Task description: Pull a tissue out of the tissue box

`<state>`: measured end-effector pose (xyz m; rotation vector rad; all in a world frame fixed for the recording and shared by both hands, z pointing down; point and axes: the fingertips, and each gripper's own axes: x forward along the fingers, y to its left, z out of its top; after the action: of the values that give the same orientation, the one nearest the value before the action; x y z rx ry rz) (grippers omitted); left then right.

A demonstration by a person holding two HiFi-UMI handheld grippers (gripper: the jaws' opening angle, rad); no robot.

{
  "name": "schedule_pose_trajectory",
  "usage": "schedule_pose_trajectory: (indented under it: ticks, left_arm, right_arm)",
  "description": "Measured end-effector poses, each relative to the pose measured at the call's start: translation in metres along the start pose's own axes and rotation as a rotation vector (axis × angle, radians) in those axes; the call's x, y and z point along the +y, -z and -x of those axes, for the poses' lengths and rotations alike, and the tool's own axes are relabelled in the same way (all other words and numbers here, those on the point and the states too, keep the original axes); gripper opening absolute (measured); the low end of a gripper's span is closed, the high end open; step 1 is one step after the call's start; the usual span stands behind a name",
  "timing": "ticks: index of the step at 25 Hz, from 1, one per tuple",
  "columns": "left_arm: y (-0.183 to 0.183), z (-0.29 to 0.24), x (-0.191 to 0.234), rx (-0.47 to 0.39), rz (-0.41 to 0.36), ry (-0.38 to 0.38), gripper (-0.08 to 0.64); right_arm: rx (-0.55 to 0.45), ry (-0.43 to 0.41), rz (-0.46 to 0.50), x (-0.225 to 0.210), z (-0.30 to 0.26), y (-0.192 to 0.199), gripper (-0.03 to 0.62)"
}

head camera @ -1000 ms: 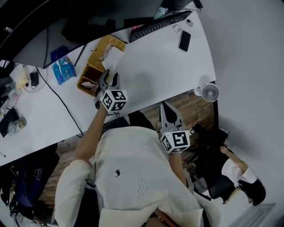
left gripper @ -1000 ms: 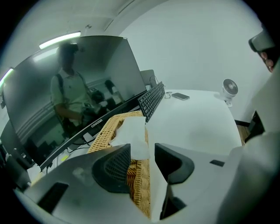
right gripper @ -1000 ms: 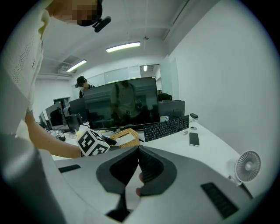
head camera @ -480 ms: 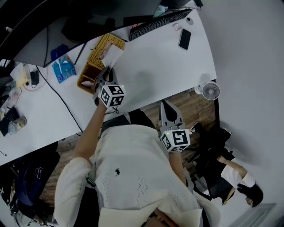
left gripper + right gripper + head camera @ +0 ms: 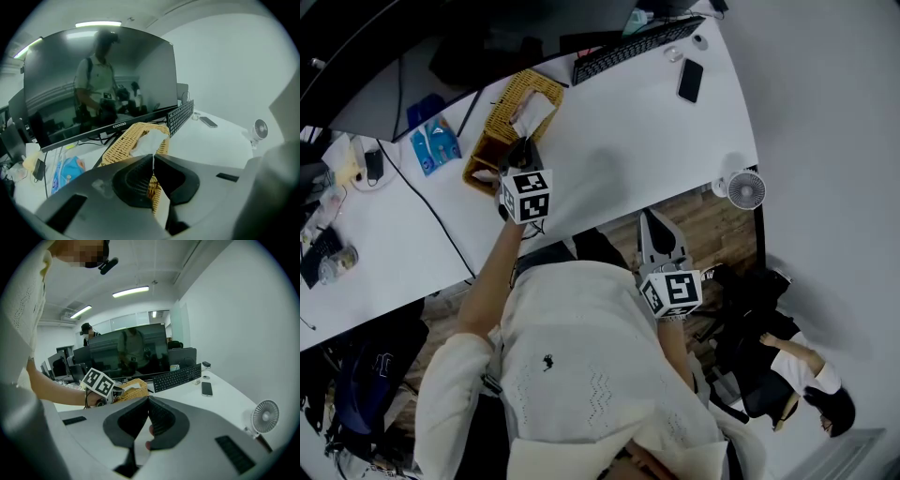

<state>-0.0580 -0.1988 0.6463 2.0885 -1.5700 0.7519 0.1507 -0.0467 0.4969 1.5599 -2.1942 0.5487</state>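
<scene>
Left gripper (image 5: pixel 522 150) is positioned right at the near end of the wicker tissue box (image 5: pixel 502 122), which sits on the white desk (image 5: pixel 628 131) close to the monitor side. Its jaws have just been closing and are now seen together in the left gripper view, clamped on a thin fold of the tissue (image 5: pixel 147 143). The sheet is pinched at the tips, and the rest of it rises from the box's top opening just ahead of the jaws. So the tissue lies forward of and slightly above the pinch line, with its free body leading back into the slot. The box's long axis is seen running away from the person, diagonally toward the keyboard (image 5: pixel 637 52), roughly in line with the way the left gripper points. The pull is therefore judged to be needed up and back toward the person, along that axis and away from the slot, not sideways across the wicker rim. The right gripper (image 5: pixel 656 225) is held well apart from the box, off the desk edge in front of the torso. Its jaws are together with nothing clamped. The left hand is clearly the nearer one and the only one engaged. The box is not braced by anything, so it may be lifted or dragged if the sheet binds.
</scene>
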Motion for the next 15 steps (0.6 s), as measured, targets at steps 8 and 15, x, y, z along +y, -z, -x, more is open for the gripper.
schedule_pose_trajectory:
  ticks: [8,15]
  left_arm:
    - [-0.011,-0.001,0.013,-0.026,0.016,-0.02,0.017]
    - [-0.015,-0.002,0.021,-0.032,-0.004,-0.041,0.017]
  right_arm:
    - [0.002,-0.015,0.012,0.004,-0.003,0.0,0.002]
    - [0.004,-0.017,0.014,0.005,-0.003,0.0,0.002]
